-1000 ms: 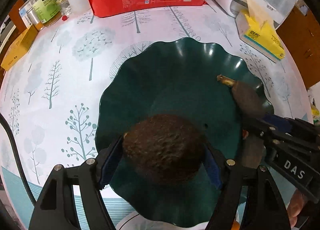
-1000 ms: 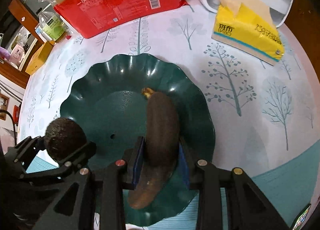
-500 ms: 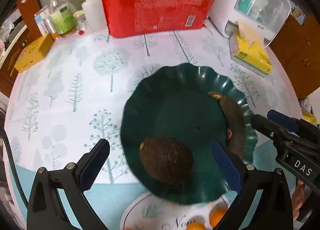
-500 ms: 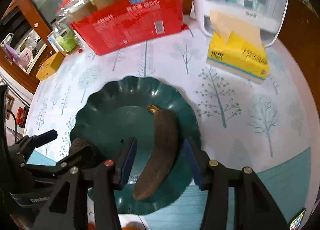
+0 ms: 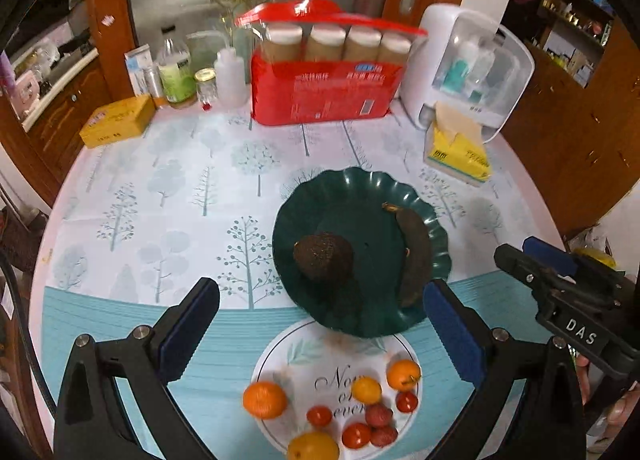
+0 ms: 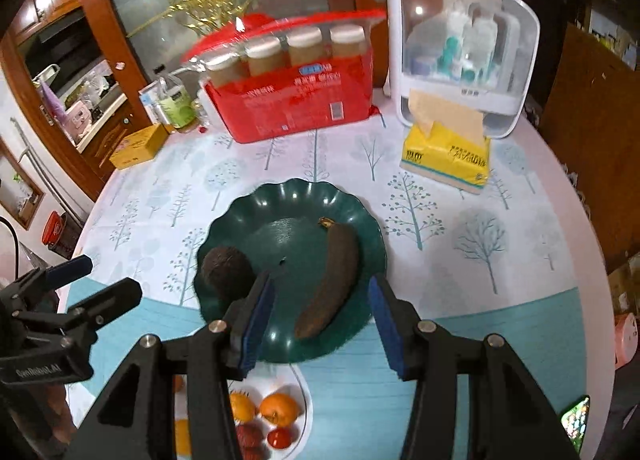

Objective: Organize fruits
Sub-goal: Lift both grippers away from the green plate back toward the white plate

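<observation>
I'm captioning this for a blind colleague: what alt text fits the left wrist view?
The open left gripper hangs above a green plate holding a dark avocado and a blackened banana. Nearer the camera, a white plate carries small orange and red fruits.

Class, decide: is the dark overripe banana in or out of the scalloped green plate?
In. The dark overripe banana lies inside the scalloped green plate, beside the brown avocado; neither hand-held gripper touches it.
</observation>
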Tool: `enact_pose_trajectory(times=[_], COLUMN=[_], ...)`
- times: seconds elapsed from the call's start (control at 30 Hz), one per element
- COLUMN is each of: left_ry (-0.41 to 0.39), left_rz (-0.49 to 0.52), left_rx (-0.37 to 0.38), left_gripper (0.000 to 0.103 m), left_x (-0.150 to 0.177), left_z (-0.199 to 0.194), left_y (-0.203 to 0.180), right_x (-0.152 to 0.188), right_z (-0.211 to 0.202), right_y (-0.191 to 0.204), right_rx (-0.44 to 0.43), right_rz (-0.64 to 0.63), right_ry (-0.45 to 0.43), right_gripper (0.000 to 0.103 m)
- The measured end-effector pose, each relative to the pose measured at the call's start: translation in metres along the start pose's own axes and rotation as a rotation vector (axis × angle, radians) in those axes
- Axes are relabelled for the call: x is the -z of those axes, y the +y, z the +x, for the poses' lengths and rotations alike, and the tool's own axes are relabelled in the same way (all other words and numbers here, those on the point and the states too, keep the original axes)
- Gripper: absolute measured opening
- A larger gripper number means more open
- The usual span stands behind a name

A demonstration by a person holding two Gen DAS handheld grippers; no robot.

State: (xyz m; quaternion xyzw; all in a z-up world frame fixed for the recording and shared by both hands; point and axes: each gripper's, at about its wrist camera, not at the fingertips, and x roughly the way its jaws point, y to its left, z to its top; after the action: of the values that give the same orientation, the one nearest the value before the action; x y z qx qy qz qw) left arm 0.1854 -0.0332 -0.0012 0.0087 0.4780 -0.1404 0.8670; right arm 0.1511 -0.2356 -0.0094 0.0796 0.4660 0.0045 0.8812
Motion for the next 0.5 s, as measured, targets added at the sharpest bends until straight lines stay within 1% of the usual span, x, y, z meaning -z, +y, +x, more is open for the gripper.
enact_pose_trajectory(times=[0.23, 0.5], left_ry=[-0.068, -0.096], left_rz=[0.035, 0.068], left_rx=[-0.036, -0.066], left_gripper=[0.101, 0.101], left_x=[0.022, 0.046], left_z=[-0.052, -0.087], left_y=[-0.011, -0.026], right_x=[0.020, 0.040], right_z=[-0.039, -0.069], right_y=[0.017, 0.029], right_rx=[-0.032, -0.052], right_rz=[-0.038, -0.074], right_ry=[-0.032, -0.058], right_gripper=[0.050, 0.051])
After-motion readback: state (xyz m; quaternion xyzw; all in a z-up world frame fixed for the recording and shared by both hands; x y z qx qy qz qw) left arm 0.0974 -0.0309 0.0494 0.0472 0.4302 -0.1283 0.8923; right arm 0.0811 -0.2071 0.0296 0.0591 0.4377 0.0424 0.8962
